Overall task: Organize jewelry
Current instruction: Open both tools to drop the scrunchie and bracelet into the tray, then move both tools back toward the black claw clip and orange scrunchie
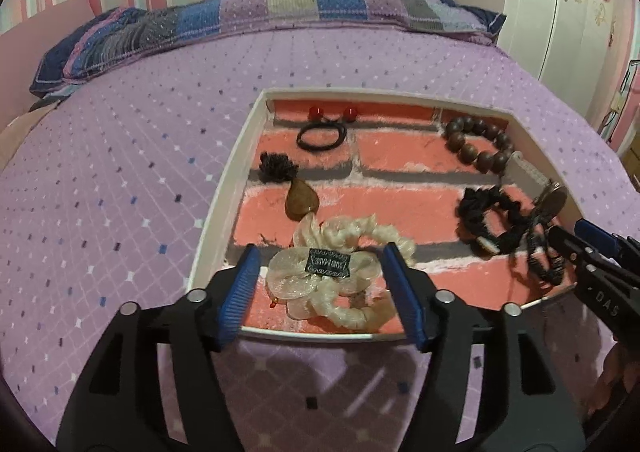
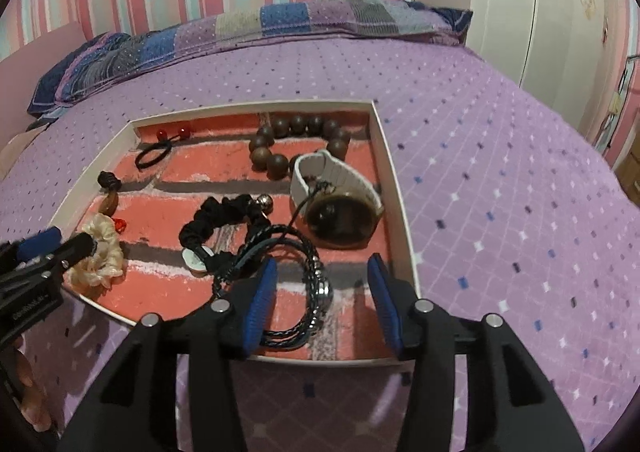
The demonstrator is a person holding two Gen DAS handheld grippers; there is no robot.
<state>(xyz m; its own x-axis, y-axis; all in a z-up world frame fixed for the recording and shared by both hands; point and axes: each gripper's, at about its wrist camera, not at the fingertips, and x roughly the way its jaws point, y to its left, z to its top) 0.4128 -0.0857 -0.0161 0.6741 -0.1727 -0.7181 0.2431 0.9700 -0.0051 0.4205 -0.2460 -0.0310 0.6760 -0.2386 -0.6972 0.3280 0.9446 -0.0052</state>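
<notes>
Tray: white-rimmed, brick-print floor, on the purple bedspread; holds all visible jewelry.
Progress: seemingly late; wooden bead bracelet at 1 o'clock, red-bead hair tie at 12, tasselled amber pendant at 10, black scrunchie and watch at 3.
Left: probably only final spacing.
Left gripper: wide open, straddling the cream scrunchie at 6 o'clock, gripping nothing.
Right gripper: wide open around the braided leather bracelets, not clamped.
Writing: scrunchie tag reads "HAND MADE"; partial "DAS" on right gripper body.

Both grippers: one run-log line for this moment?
left gripper: open around cream fabric scrunchie | right gripper: open over black braided leather bracelet | white shallow tray
</notes>
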